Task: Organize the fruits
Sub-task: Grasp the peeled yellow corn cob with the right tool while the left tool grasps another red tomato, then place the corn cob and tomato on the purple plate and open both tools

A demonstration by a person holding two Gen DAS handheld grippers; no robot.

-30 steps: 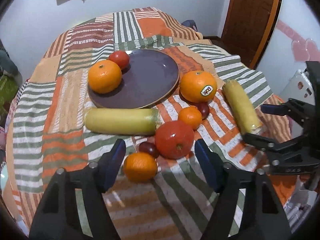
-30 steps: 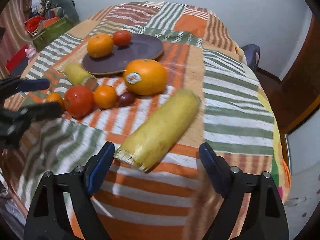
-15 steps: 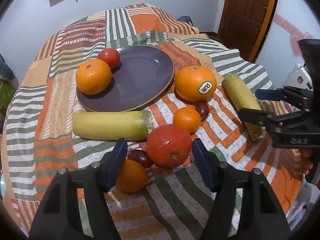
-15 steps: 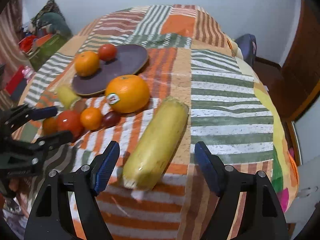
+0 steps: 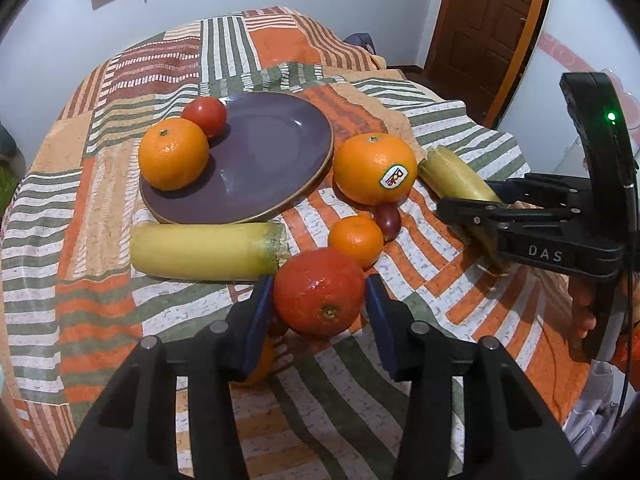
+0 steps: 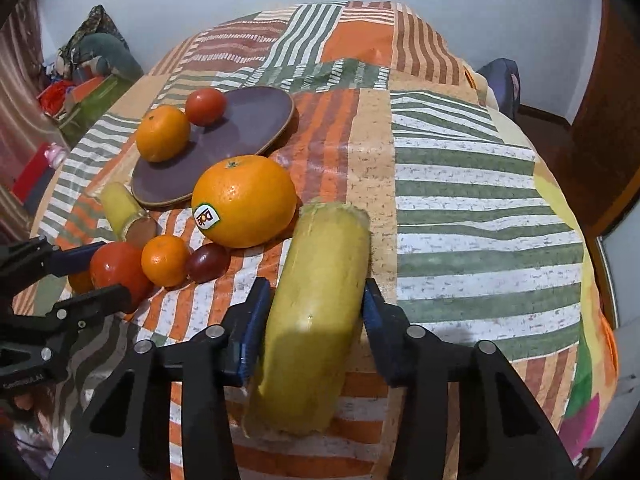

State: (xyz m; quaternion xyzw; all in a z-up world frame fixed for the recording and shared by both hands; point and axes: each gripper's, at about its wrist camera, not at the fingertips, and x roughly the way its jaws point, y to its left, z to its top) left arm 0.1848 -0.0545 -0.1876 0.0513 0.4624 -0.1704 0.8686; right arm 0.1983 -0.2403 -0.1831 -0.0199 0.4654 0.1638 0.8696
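Observation:
My left gripper (image 5: 319,314) has its blue pads against both sides of a red round fruit (image 5: 320,296) on the striped cloth, and its jaws are closing. My right gripper (image 6: 316,312) has its pads on the flanks of a long yellow fruit (image 6: 316,312); its jaws are closing too. A purple plate (image 5: 272,168) farther back carries an orange (image 5: 174,154) and a small tomato (image 5: 205,116). Off the plate lie a stickered big orange (image 5: 374,168), a mandarin (image 5: 355,240), a dark plum (image 5: 387,216) and a second yellow fruit (image 5: 208,252). A small orange (image 5: 260,364) is half hidden behind my left finger.
The patchwork cloth (image 6: 472,216) drapes a round table whose edge drops off at the right. A brown door (image 5: 480,28) stands beyond it. Boxes and clutter (image 6: 80,88) sit on the floor to the far left. A hand (image 5: 588,312) holds the right gripper's handle.
Both grippers pushed forward over their fruits and narrowed. The left pads went from straddling the small orange to closing on the red fruit; the right pads closed in on the long yellow fruit.

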